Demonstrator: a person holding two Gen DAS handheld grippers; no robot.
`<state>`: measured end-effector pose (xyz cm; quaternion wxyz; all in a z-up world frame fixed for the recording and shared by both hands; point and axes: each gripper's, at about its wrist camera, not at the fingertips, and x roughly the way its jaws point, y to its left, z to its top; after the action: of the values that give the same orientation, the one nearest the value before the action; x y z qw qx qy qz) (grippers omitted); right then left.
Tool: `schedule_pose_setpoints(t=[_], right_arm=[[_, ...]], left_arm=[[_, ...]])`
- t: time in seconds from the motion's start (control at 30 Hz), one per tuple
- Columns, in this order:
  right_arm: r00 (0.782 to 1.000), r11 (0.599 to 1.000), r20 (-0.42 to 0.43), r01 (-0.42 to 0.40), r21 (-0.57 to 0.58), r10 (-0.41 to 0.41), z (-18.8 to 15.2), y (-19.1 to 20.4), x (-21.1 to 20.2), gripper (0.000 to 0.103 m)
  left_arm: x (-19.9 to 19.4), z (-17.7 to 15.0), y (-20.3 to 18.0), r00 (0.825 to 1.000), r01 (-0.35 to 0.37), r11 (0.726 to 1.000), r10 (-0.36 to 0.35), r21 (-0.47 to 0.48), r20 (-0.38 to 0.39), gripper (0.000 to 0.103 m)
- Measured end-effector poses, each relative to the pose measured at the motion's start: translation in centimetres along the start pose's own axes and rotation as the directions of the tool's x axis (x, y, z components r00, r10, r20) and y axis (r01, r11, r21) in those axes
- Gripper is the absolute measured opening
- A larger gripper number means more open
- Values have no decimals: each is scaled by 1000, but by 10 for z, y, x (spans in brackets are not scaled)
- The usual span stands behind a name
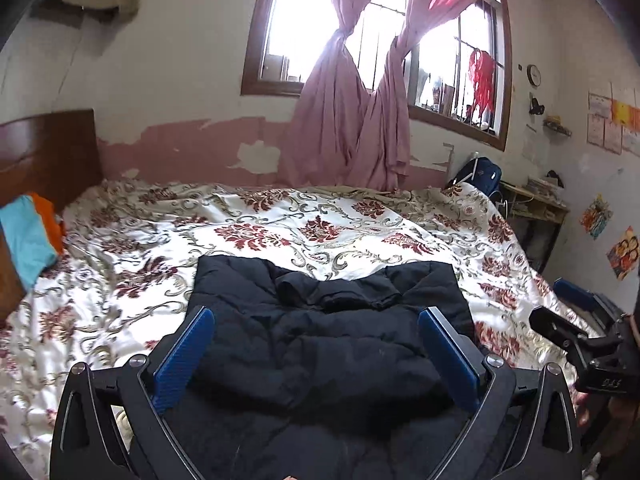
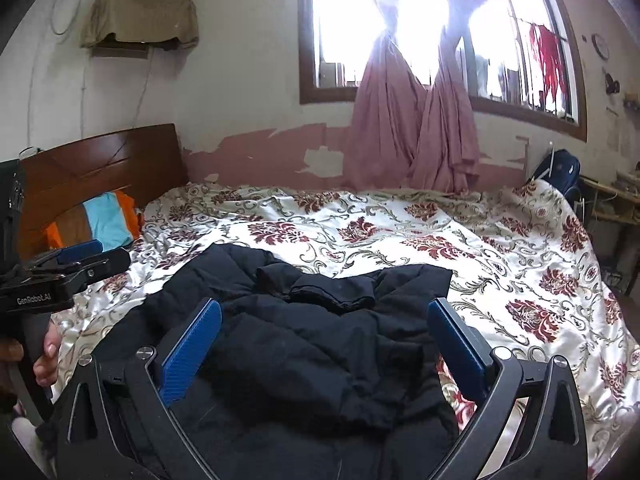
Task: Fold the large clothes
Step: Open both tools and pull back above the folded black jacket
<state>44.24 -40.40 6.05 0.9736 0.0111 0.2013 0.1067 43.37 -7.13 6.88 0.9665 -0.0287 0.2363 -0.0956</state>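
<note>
Hanging above the bed, both grippers have their jaws spread wide with nothing pinched between them. The left gripper (image 1: 316, 328) shows two flat blue ribbed pads (image 1: 186, 354) set on black angular arms, and through the gap you see the black jacket (image 1: 320, 340). It's a puffy, quilted thing, soft and lumpy, lying folded into a rough rectangle in the lower middle of the frame, with a rumpled knit cuff or collar bunched near its far edge. The right gripper (image 2: 324, 332) looks the same: blue ridged pads (image 2: 192, 350), matte black frame, silver round bolts at the joints, jaws apart and clear of the cloth.

From the right wrist view the jacket (image 2: 312, 340) sits lower centre, its left side spilling looser toward the lower left. At the left edge of that frame the other gripper shows from the side, with a person's fingers (image 2: 46, 360) wrapped on its handle.

The jacket rests on a bedspread (image 1: 360, 232), shiny and satiny, cream with dark red flowers and grey-green scrolls, creased all over. A curved wooden headboard (image 2: 100, 160), glossy brown, stands at the left. Against it lies a folded stack of cloth (image 2: 106, 220) in turquoise, orange and brown.

Behind the bed, pink curtains (image 1: 340, 112) hang knotted in the middle before a brown-framed window (image 1: 256, 60), very bright. The wall (image 1: 180, 80) is white above and peeling pink below.
</note>
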Motion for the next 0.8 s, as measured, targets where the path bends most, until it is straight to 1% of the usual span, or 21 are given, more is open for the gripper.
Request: schedule_pose_setpoints(t=[0.23,0.4,0.57,0.8], right_arm=[[1000,999,20,-13,-30,14,-25,24,-46,101],[1000,999,19,-23,-25,23,-43,28,-76,101],[1000,1000,-6,-11,5,11,-57,22,-101,101],[1000,1000,0,-16,7,16,-70,27,-126,101]], left_arm=[[-42,-26,-7,999,-31,997,30,68,22,103],[-67,-41,-7,999,-32,995,29,94,27,103],[-93,-55,-2,999,-40,994,37,104,37,103],[-121,-77,0,999,-34,994,29,104,41,103]])
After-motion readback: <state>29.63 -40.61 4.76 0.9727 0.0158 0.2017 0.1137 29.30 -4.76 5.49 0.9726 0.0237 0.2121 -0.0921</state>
